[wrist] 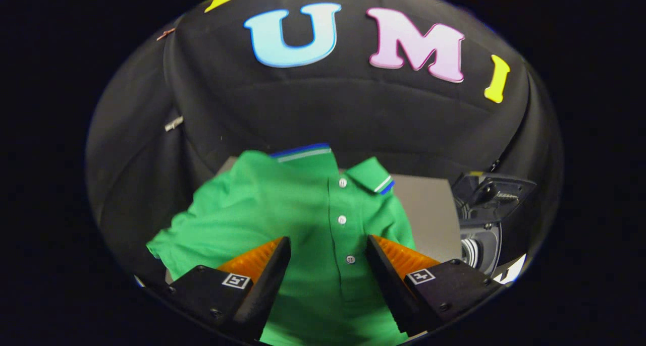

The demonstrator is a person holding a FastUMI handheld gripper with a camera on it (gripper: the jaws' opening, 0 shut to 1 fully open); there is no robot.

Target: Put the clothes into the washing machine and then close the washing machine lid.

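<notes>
A green polo shirt with a blue-and-white trimmed collar and white buttons lies spread on a grey tabletop, its button placket running between my fingers. My gripper is open, hovering over the shirt's chest, one finger on each side of the placket; I cannot tell if the fingertips touch the cloth. To the right of the shirt, past the table's edge, stands the washing machine, with its dark lid raised and the drum opening showing below it.
The booth's black cloth wall hangs close behind the table. The shirt's left sleeve drapes toward the table's near left edge. A bare strip of grey tabletop lies between the shirt and the washing machine.
</notes>
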